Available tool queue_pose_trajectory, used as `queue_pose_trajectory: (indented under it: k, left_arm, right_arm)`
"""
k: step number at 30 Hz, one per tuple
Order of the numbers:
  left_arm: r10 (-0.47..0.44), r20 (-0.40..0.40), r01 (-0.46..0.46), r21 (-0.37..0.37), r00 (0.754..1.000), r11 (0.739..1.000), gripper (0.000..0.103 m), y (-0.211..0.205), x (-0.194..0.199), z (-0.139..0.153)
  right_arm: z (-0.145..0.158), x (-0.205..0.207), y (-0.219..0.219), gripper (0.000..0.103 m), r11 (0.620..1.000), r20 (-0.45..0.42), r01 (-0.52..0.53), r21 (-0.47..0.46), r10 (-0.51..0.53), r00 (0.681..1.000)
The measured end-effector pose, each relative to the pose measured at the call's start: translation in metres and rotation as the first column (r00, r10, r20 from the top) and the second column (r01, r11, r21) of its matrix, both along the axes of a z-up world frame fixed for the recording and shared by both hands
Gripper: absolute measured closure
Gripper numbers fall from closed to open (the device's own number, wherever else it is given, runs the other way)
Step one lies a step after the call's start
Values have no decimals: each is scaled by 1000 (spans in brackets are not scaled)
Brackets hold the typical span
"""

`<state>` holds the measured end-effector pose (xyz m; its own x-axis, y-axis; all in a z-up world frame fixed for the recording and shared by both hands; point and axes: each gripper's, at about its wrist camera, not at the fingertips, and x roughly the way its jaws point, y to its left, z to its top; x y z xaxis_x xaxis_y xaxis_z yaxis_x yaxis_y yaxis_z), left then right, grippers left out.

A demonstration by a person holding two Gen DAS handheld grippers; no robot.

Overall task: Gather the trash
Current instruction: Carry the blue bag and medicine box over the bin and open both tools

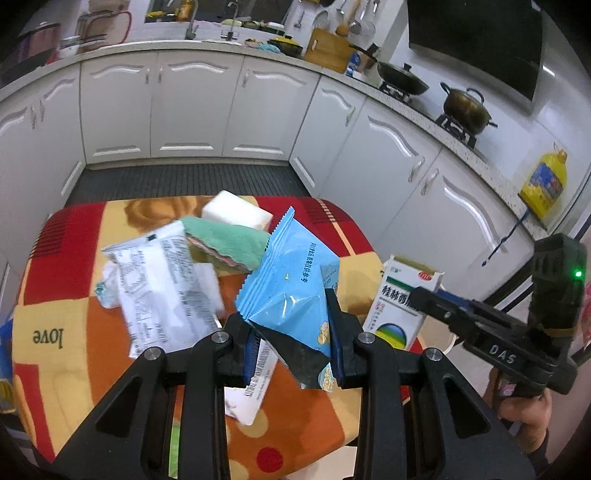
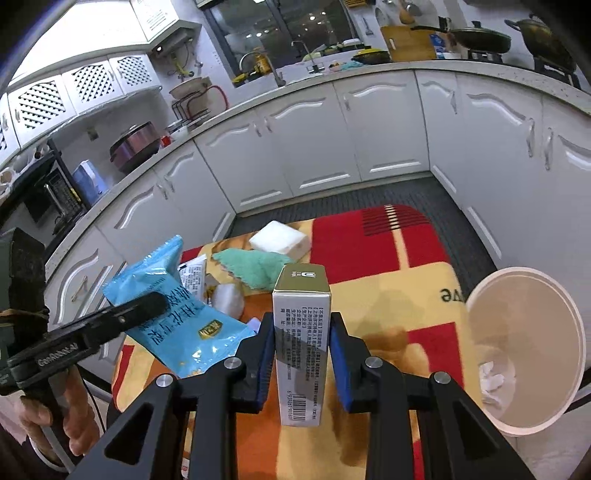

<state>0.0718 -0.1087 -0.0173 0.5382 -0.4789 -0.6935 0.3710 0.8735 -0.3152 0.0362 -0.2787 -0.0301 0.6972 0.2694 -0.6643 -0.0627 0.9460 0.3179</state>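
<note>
Blue wrapper (image 1: 291, 280) pinched in left gripper (image 1: 291, 343) — apparently airborne.

Kitchen: white cabinets (image 1: 192, 107) under a speckled counter (image 1: 436, 118), dark ribbed floor (image 1: 184, 181), dark window (image 2: 280, 33), black hood (image 1: 476, 40).

Two grippers: the left gripper (image 1: 291, 334) and the right gripper (image 2: 302, 363). One blue snack wrapper (image 1: 291, 280), one white printed wrapper (image 1: 162, 280), one small carton (image 2: 301, 343), one green cloth (image 1: 229, 240), one white sponge block (image 1: 236, 212), one white bin (image 2: 524, 369), one patterned blanket (image 1: 66, 295). On the stove: one wok (image 1: 402, 79), one pot (image 1: 467, 107). One yellow oil bottle (image 1: 545, 184)
</note>
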Motion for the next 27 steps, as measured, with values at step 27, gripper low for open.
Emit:
queue_pose_trajectory:
  k: [27]
  left_arm:
    - [-181, 11, 180, 60, 983, 982, 75, -117, 7, 0]
  right_arm:
    - [-4, -30, -110, 76, 974, -9, 227, -27, -227, 974]
